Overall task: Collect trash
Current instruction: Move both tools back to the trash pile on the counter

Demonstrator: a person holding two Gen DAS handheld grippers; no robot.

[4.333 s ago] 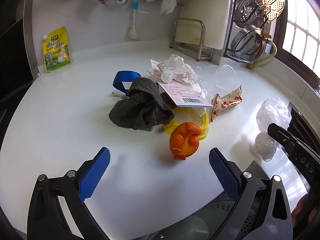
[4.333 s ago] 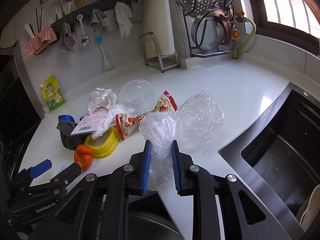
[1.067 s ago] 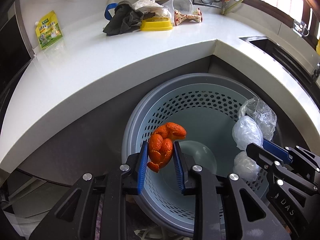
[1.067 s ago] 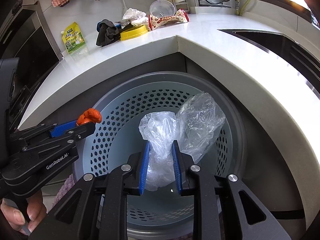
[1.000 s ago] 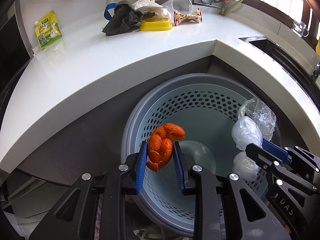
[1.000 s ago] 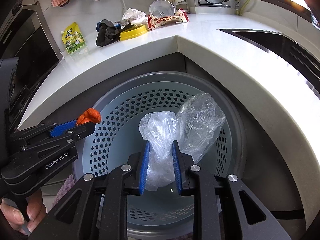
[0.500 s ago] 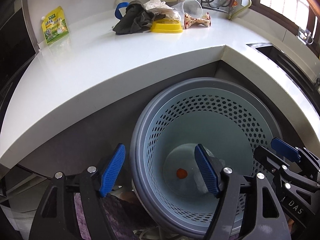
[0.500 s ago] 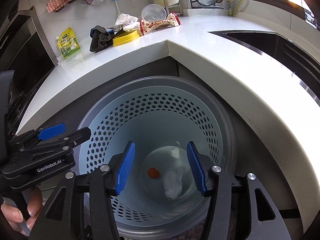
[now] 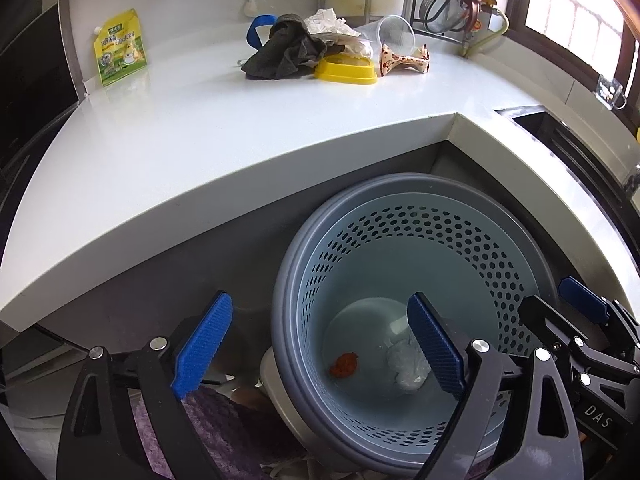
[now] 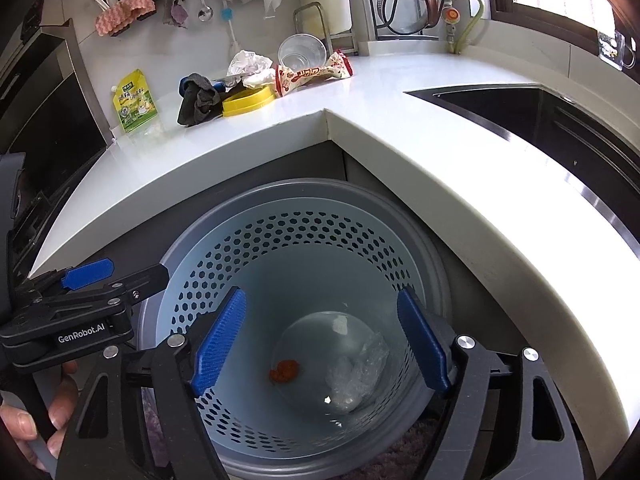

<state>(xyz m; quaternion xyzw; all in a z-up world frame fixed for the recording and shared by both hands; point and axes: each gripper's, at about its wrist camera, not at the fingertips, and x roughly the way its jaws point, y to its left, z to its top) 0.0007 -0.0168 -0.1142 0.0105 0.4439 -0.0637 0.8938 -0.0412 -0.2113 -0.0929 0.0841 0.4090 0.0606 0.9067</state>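
Note:
A grey-blue perforated bin (image 9: 404, 224) (image 10: 304, 232) stands on the floor below the counter corner. On its bottom lie the orange peel (image 9: 343, 364) (image 10: 285, 370) and the crumpled clear plastic bag (image 9: 406, 364) (image 10: 354, 376). My left gripper (image 9: 318, 346) hangs over the bin's left rim, jaws still opening, nothing between them. Over the bin's mouth my right gripper (image 10: 320, 342) is also opening and holds nothing. More trash sits on the white counter (image 9: 180, 128): a snack wrapper (image 10: 310, 74), crumpled paper (image 10: 248, 64), a clear cup (image 10: 298, 54).
A dark cloth (image 9: 286, 56) and a yellow dish (image 9: 346, 70) lie beside the trash pile. A green pouch (image 9: 120, 48) leans on the back wall. The sink (image 10: 540, 120) is at the right. A purple mat (image 9: 224, 428) lies on the floor by the bin.
Both grippers opened and let go. The orange peel and the plastic bag dropped to the bottom of the bin. The jaws have spread wider since half a second ago.

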